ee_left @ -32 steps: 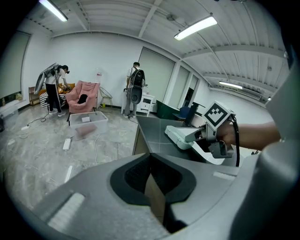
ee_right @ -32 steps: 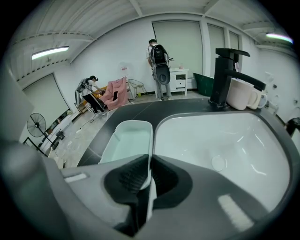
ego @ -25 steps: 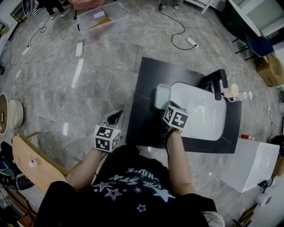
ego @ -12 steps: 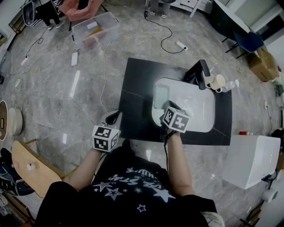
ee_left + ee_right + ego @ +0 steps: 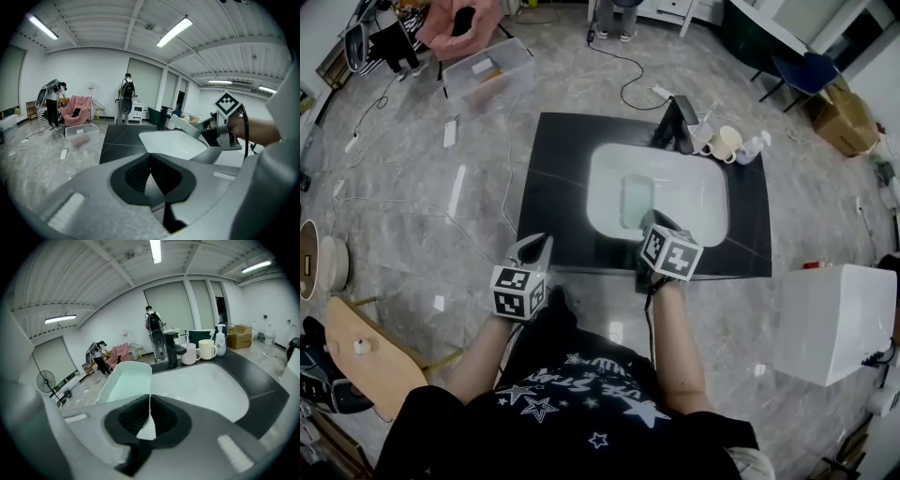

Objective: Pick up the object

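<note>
SINK PICKUP: The right claw [image 5: 149, 405] is clamped on the near wall of a pale green, translucent, rectangular plastic tub [image 5: 123, 380], which hangs over the white sink basin [image 5: 206, 390] set in a black tabletop [image 5: 558, 187]. The tub's thin wall runs upright between the ribbed pads. The left claw [image 5: 151, 169], pads pressed together on nothing, hovers off the basin's near-left side, just beyond the tabletop's edge. The tub looks empty, light and slightly flexible. Its smooth wall is likely slick, more so if wet from the basin, and a pinch on one edge may let it swing or twist. A deeper bite at mid-wall, just under the rim, seems the safer hold. A black faucet [image 5: 174, 350] and cream mugs [image 5: 206, 348] stand behind the basin.
</note>
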### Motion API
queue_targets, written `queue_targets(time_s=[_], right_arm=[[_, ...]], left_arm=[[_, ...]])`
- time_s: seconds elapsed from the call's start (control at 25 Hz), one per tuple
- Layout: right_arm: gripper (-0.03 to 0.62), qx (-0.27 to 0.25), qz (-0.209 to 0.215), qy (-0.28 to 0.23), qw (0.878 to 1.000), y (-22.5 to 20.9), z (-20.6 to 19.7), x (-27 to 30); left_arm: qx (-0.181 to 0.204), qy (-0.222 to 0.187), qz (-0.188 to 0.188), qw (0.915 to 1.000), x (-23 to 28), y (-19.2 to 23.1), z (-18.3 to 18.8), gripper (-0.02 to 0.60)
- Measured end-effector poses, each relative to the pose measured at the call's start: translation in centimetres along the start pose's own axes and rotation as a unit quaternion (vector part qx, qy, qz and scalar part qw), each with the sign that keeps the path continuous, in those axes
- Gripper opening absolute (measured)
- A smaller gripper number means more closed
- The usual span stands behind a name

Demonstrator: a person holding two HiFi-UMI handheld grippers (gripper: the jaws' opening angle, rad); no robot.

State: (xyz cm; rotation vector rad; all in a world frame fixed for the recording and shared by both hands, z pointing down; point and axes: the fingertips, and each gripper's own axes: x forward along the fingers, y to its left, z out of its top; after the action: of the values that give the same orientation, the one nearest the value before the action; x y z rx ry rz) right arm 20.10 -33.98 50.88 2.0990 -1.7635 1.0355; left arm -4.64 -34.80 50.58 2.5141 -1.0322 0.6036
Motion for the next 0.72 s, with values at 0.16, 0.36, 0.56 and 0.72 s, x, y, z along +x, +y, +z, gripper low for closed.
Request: queue_targets(time_s=[0.16, 0.36, 0.56, 0.72], right_arm=[[0.011, 0.004, 0.006, -0.010, 1.000, -2.4, -1.6, -3.7], [0.011, 0.000, 0.016, -0.018, 1.000, -5.6, -3.8, -8.3], [0.011, -0.015, 0.032, -0.021, 0.999, -7.8, -6.6, -12.6], [0.011, -0.035, 0.051, -0.019, 0.998, -9.7, -9.1, -15.8]], left_arm=[[0.005, -0.005, -0.001, 1.0000, -1.7, -4.2, -1.5, 0.009], [0.016, -0.009, 0.005, 0.9998, -4.1, -9.5, -3.7, 0.009], [0.019, -0.017, 0.023, 0.9994, -7.2, -13.8, -6.0, 0.009], [0.011, -0.021, 0.038, 0.9990, -9.7, -17.4, -8.2, 0.009]])
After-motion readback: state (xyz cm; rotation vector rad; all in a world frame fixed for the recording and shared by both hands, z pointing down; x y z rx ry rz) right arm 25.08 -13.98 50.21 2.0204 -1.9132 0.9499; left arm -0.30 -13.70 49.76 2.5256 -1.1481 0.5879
